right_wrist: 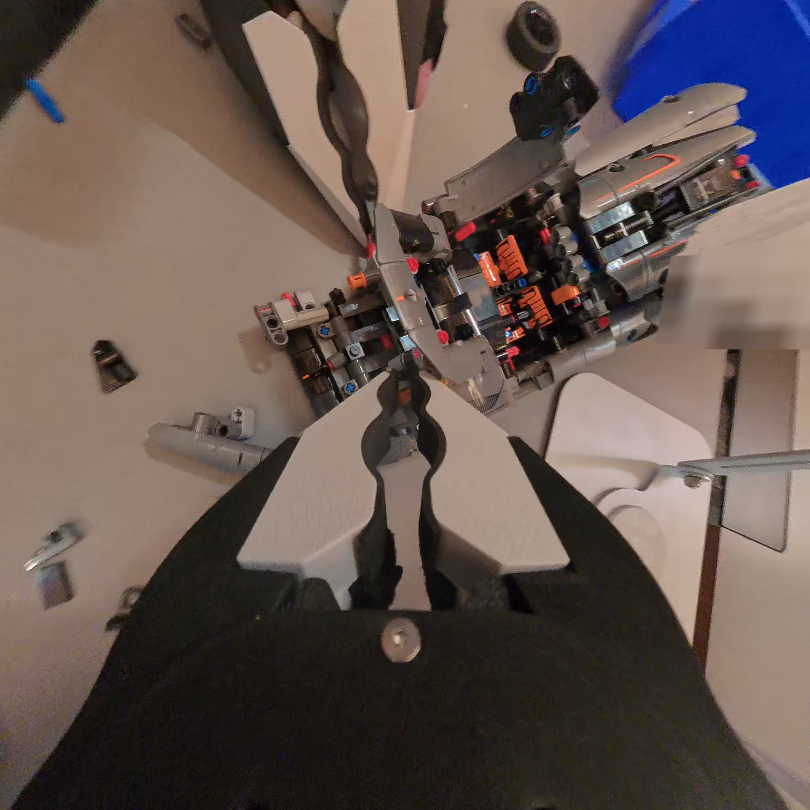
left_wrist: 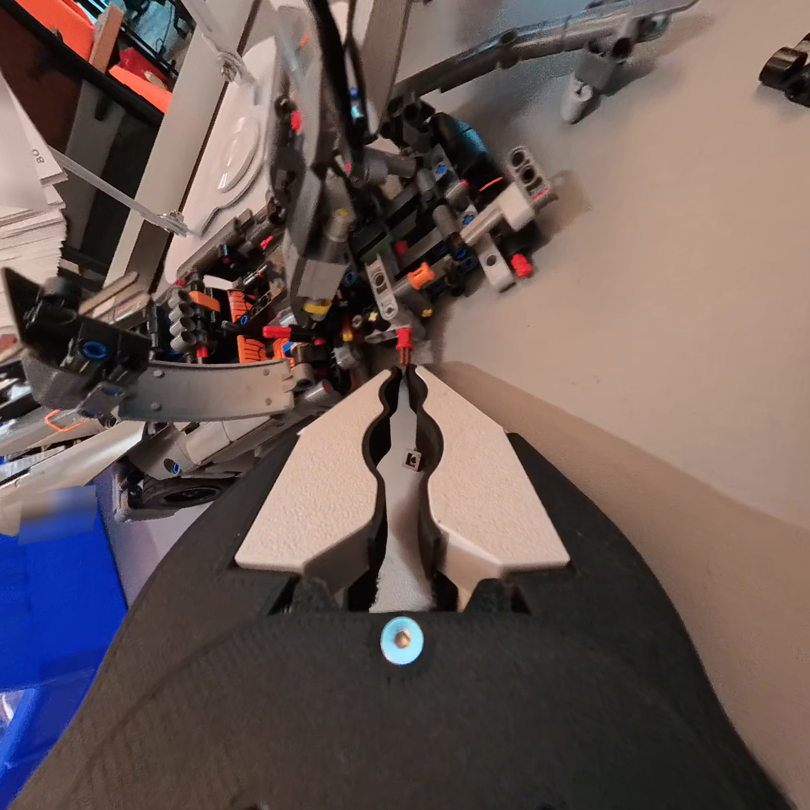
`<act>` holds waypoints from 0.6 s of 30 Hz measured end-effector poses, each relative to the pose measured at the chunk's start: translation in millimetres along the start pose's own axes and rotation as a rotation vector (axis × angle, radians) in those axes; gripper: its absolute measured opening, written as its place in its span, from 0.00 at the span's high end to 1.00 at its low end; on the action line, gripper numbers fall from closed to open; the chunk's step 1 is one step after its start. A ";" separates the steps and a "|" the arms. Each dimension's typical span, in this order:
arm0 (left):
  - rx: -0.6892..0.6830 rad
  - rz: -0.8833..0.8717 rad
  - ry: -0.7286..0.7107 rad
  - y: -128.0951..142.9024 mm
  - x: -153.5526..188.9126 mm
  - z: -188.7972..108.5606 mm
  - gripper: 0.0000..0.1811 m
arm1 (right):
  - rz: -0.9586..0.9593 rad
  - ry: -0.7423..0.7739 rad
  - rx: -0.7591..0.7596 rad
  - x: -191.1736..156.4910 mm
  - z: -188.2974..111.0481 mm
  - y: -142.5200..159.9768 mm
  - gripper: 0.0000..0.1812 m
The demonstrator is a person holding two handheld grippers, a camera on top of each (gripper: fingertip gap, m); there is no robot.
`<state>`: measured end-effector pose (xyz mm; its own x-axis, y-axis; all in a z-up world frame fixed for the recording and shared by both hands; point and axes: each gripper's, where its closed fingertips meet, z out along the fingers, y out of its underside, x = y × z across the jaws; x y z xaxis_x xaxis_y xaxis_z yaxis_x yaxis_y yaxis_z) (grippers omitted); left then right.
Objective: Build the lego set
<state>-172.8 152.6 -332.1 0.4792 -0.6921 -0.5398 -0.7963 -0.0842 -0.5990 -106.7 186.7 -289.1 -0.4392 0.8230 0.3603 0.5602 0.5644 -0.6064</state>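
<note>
A half-built grey, black and orange lego car (left_wrist: 307,280) lies on the pale table (left_wrist: 657,263); it also shows in the right wrist view (right_wrist: 504,285). My left gripper (left_wrist: 403,370) is shut on a red pin (left_wrist: 403,344) that sticks out of the car's near side. My right gripper (right_wrist: 404,379) is shut on a dark grey part at the car's edge (right_wrist: 405,359), with a bit of orange between the jaws. Each gripper shows in the other's view, pressing on the car from the opposite side: the left one (right_wrist: 368,239), the right one (left_wrist: 355,153).
Loose parts lie on the table: a grey panel assembly (right_wrist: 206,442), a black tyre (right_wrist: 534,35), a black connector with blue pins (right_wrist: 554,98), a small black piece (right_wrist: 111,366), small grey pieces (right_wrist: 52,552). A blue bin (right_wrist: 723,65) stands beside the car. The grippers' ends are close to 9 cm from one another.
</note>
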 end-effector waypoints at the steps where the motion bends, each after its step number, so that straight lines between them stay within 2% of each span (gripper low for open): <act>1: 0.009 0.001 0.008 -1.2 1.1 -0.5 0.98 | -0.001 -0.032 -0.005 -4.0 -2.5 0.4 0.99; 7: 0.006 0.012 0.004 -2.3 2.4 0.7 1.00 | 0.004 -0.218 0.007 -30.1 -16.8 -1.6 1.00; 11: 0.006 0.002 0.004 -2.0 1.4 0.8 1.00 | -0.003 -0.233 -0.003 -33.6 -17.2 -1.5 1.00; 18: 0.007 0.001 0.005 -2.0 1.4 0.7 1.00 | -0.008 -0.394 -0.055 -65.3 -11.4 5.9 1.00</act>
<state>-170.2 152.3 -332.1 0.4765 -0.6960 -0.5371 -0.7940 -0.0784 -0.6028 -66.7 137.0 -308.1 -0.6736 0.7368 0.0585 0.5878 0.5819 -0.5621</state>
